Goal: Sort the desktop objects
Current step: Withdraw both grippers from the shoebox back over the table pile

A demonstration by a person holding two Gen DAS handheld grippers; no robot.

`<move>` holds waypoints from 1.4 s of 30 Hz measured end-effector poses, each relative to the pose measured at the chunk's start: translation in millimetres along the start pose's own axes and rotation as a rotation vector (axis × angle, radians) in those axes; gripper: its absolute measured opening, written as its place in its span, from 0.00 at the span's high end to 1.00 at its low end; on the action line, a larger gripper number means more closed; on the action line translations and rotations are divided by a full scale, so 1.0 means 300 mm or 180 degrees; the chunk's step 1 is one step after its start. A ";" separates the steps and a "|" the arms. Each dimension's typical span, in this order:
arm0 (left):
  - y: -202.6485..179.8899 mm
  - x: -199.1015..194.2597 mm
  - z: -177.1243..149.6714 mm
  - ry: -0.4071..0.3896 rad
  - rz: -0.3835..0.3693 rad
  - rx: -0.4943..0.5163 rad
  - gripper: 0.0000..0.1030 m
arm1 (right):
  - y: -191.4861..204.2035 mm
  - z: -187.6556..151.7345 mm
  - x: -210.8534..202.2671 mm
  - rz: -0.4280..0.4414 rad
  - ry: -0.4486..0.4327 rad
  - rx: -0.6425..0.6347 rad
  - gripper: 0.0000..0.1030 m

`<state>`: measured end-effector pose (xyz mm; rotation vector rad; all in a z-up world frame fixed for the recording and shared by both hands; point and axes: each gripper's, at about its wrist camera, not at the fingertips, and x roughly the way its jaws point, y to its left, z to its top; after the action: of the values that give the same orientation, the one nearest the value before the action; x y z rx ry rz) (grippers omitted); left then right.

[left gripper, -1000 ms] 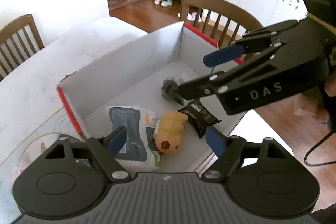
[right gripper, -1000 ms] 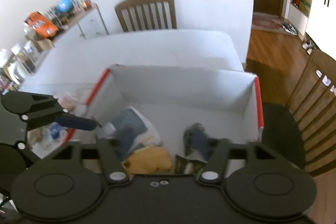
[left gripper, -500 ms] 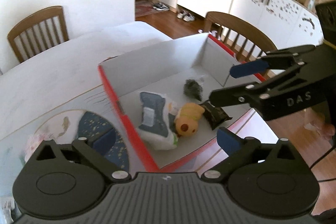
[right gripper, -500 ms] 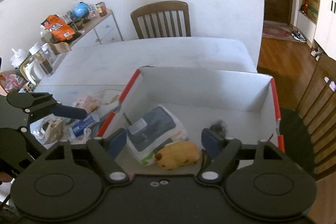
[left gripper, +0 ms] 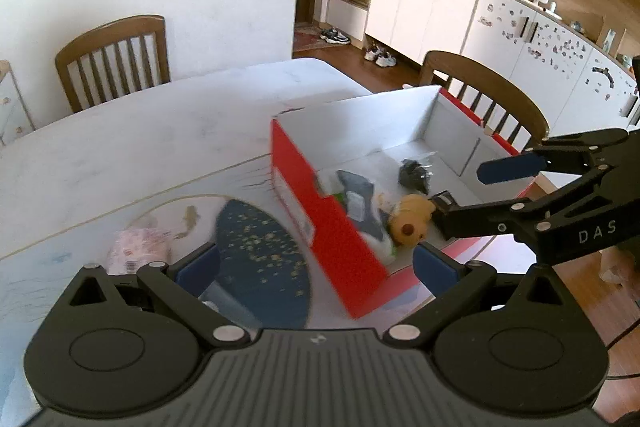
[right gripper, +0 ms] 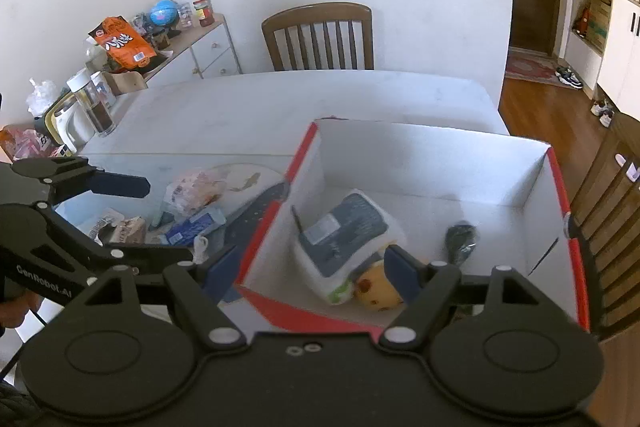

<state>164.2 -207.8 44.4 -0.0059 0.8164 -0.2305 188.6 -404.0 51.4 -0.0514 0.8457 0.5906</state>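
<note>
A red cardboard box (left gripper: pixel 320 223) with a white inside (right gripper: pixel 420 155) stands on the white table (left gripper: pixel 160 147). In it lie a tissue pack (right gripper: pixel 344 227), a yellow plush toy (right gripper: pixel 376 293), a black crumpled bag (right gripper: pixel 460 237) and a dark packet (left gripper: pixel 442 201). My left gripper (left gripper: pixel 316 267) hangs open over the box's left wall and a dark blue placemat (left gripper: pixel 260 255), holding nothing. My right gripper (right gripper: pixel 312 273) is open above the box's near-left corner, also with nothing in it. Left of the box lie a pink packet (right gripper: pixel 192 189), a blue packet (right gripper: pixel 196 225) and a brown packet (right gripper: pixel 128 231).
Wooden chairs stand at the far side (right gripper: pixel 320 35) and at the right side (left gripper: pixel 480 87) of the table. A glass bottle (right gripper: pixel 98 107) and a white jug (right gripper: pixel 70 125) stand at the table's far left. The table's right edge runs just past the box.
Both grippers have drawn back and to the left from over the box's inside, and their jaws stand wider. The placemat and the loose packets have come into view.
</note>
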 end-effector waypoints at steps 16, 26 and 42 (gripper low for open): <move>0.357 -0.168 -0.137 -0.0118 0.0324 -0.0170 0.00 | 0.331 -0.022 0.125 -0.0063 0.0050 0.0051 0.23; 0.582 -0.200 -0.241 -0.0037 0.0524 -0.0391 0.00 | 0.467 -0.034 0.238 -0.0079 0.0082 0.0040 0.23; 0.804 -0.105 -0.393 0.0286 0.0864 -0.0706 0.00 | 0.540 -0.070 0.419 -0.0189 0.0211 -0.0072 0.25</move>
<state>106.9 43.5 -36.3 -0.0932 0.9191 0.1174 155.8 -214.6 -22.8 -0.1168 0.8988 0.5452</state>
